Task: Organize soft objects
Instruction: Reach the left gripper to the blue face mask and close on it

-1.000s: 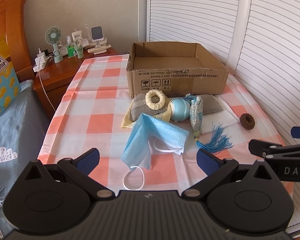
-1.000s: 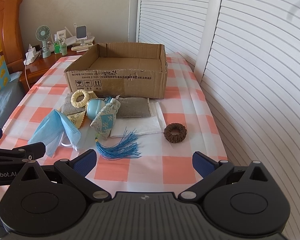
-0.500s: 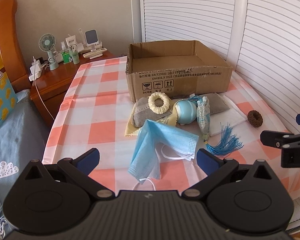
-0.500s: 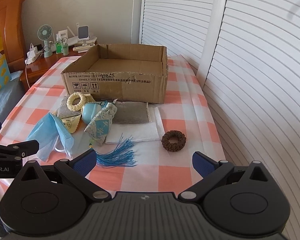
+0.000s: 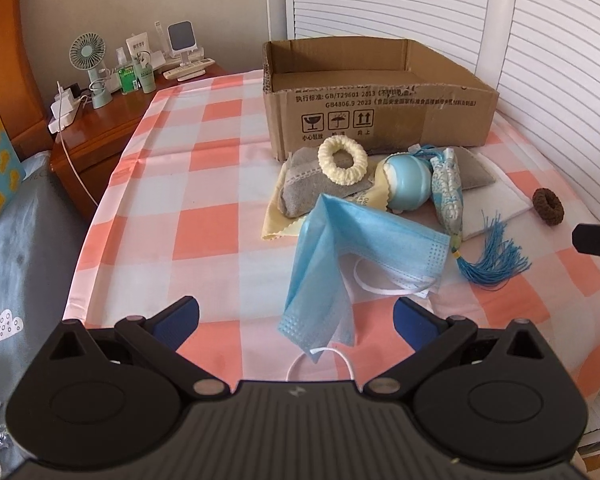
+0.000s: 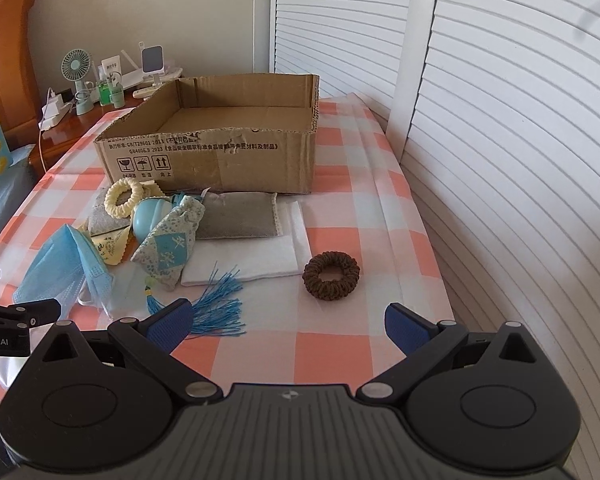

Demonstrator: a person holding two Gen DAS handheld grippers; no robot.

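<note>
Soft items lie in front of an open cardboard box point(image 5: 380, 120) point(image 6: 220, 156) on the checked cloth: a blue face mask point(image 5: 340, 264) point(image 6: 64, 268), a cream scrunchie point(image 5: 342, 159) point(image 6: 124, 198), a light blue ball point(image 5: 406, 184), a patterned sachet with a blue tassel point(image 6: 172, 248) point(image 5: 448, 192), grey pouches point(image 6: 240, 222), a white folded cloth point(image 6: 252, 260) and a brown scrunchie point(image 6: 331, 276) point(image 5: 547, 206). My left gripper point(image 5: 296, 318) is open just before the mask. My right gripper point(image 6: 288, 322) is open, near the brown scrunchie.
White louvred doors point(image 6: 500, 160) run close along the table's right side. A wooden nightstand point(image 5: 100, 136) with a small fan point(image 5: 88, 68), bottles and chargers stands at the back left, beside a bed with grey bedding point(image 5: 16, 260).
Both grippers have moved forward toward the items, which look larger and closer. Both stay open, and nothing on the table has shifted.
</note>
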